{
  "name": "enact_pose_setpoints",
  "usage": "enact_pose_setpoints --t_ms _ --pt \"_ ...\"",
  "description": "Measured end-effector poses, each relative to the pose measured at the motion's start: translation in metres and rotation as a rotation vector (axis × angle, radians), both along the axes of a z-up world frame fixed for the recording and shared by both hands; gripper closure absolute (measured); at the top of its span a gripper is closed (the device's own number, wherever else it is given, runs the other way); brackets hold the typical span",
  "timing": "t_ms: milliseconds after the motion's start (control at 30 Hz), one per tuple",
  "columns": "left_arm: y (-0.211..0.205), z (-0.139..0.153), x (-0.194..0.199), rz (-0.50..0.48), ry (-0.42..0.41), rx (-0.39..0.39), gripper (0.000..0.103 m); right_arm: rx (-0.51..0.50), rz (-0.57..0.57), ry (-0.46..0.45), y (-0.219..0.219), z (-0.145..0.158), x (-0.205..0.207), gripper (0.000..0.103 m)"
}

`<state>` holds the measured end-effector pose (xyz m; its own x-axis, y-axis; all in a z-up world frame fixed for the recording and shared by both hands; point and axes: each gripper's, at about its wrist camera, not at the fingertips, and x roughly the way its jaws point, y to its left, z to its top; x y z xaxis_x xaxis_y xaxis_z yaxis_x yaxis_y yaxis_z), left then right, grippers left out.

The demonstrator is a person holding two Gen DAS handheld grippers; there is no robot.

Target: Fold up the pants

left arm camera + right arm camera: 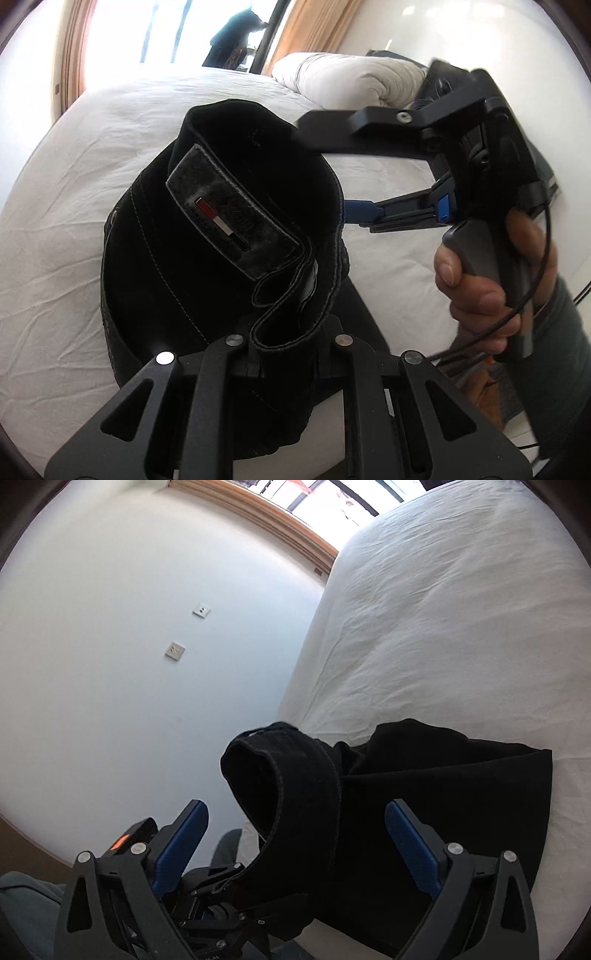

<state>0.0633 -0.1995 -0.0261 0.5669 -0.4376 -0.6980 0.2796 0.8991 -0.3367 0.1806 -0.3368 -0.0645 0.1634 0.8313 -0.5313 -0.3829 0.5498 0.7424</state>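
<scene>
Black pants (177, 266) with a grey waistband label lie on the white bed (55, 240). My left gripper (286, 354) is shut on the pants' waistband and holds it lifted. My right gripper (295, 834) is open, its blue pads (184, 834) on either side of the raised waistband loop (291, 786). In the left wrist view the right gripper (332, 184) reaches in from the right, one finger above and one below the waistband edge. The rest of the pants (461, 797) lies folded on the bed.
A rolled white duvet (351, 81) lies at the far side of the bed. A window with tan curtains (306, 29) is behind. A white wall with two sockets (175, 651) runs along the bed's left side.
</scene>
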Motion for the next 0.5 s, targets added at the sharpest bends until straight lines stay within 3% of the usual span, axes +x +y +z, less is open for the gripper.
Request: enact_pose_setpoints --t_ms 200,267,333,400,500 --pt "-0.037 -0.003 -0.019 -0.045 -0.056 0.091 0.089 -0.199 0.075 0.014 0.026 -0.011 -0.012 0.005" --pt "-0.046 -0.005 -0.022 -0.069 -0.059 0.108 0.089 -0.219 0.088 0.036 0.035 -0.019 -0.006 0.018" --pt "-0.057 -0.007 -0.022 -0.085 -0.061 0.123 0.089 -0.217 0.102 0.05 0.036 -0.025 -0.001 0.052" --pt "-0.063 -0.007 -0.019 -0.095 -0.063 0.124 0.089 -0.213 0.096 0.038 0.031 -0.024 0.0 0.067" --pt "-0.064 -0.01 -0.025 -0.116 -0.066 0.128 0.089 -0.207 0.09 0.01 0.023 -0.02 -0.002 0.077"
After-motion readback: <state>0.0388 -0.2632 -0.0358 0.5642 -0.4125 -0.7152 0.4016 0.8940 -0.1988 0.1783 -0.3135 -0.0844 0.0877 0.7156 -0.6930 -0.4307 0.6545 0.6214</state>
